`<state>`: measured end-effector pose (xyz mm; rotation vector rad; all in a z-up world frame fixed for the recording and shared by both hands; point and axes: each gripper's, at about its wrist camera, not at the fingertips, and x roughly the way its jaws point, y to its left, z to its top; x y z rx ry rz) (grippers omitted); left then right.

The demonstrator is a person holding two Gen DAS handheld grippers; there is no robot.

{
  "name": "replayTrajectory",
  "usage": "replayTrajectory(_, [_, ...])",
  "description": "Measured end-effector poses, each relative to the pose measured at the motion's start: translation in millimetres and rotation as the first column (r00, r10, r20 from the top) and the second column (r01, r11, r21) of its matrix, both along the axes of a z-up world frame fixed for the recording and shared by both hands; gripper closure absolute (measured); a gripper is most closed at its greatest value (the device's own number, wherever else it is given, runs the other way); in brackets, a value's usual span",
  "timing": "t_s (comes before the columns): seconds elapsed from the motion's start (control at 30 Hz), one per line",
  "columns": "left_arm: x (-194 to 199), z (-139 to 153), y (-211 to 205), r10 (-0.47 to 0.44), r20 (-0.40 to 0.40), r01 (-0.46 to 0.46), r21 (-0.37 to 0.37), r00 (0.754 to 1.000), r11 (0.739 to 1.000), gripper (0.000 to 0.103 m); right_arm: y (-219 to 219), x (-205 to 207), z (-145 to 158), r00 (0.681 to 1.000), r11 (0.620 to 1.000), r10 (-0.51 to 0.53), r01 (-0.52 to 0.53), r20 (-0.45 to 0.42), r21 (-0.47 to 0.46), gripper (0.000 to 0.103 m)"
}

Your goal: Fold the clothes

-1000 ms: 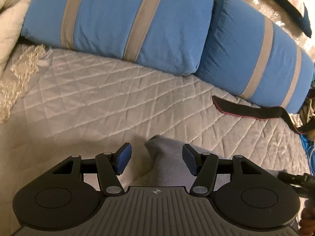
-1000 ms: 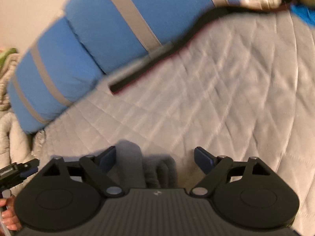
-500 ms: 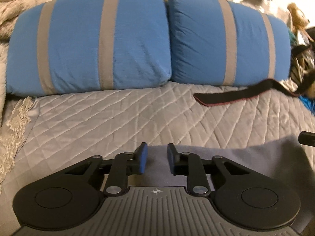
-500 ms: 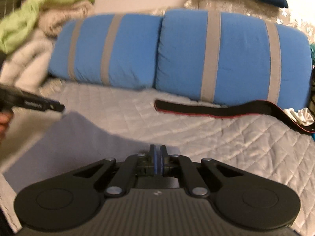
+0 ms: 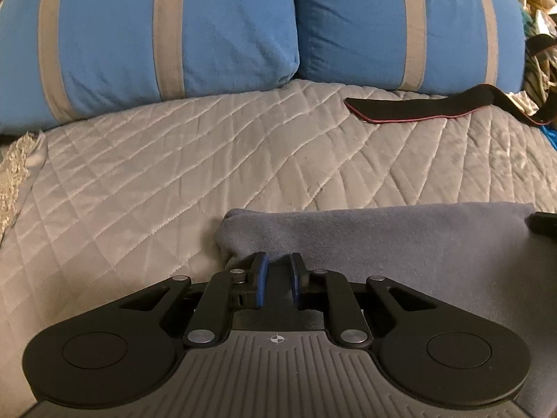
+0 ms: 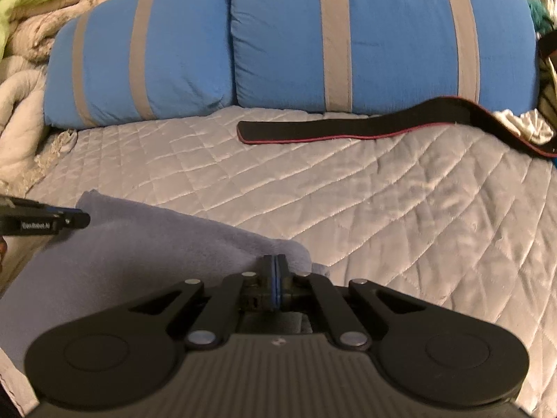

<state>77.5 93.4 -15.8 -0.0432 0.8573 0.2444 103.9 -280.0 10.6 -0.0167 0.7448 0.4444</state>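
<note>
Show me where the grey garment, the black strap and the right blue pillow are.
grey garment (image 5: pixel 400 244): left wrist view, middle of its flat top.
black strap (image 6: pixel 348 129): right wrist view, middle of its length.
right blue pillow (image 6: pixel 393 35): right wrist view, blue panel between the grey stripes.

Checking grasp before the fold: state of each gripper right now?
Left gripper: jaws just closing, pinching the left corner of the grey cloth.
Right gripper: jaws nearly together, gripping the cloth's right corner.
</note>
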Motion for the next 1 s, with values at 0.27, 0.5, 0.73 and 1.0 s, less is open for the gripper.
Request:
replayTrajectory(0.27, [-8.8,9.2,-6.5,-0.031,0.023,0.03,0.031,0.999,0.999,0.089,-2.3,-14.7,24.2,0.998,0.999,0.003,-0.005,0.059,0.034,0.068])
replayTrajectory(0.5, [-34.3,36.9,7.7,-0.019,0.075,0.027,-0.108,0.997,0.994,0.089,-42.1,-21.0,47.8,0.997,0.973,-0.075,0.081,-0.037,0.216,0.063])
replayTrajectory(0.73, [-62.3,49.4,2.4,-0.024,0.102,0.038,-0.138,0.995,0.99,0.089,-50.0,-68.0,38.6,0.998,0.969,-0.022,0.037,-0.065,0.246,0.061])
replayTrajectory(1.0, [-73.9,38.9,-8.7,-0.062,0.065,0.07,-0.133,0.996,0.989,0.089,-37.4,-94.3,14.2,0.99,0.994,-0.028,0.042,-0.139,0.1,0.065])
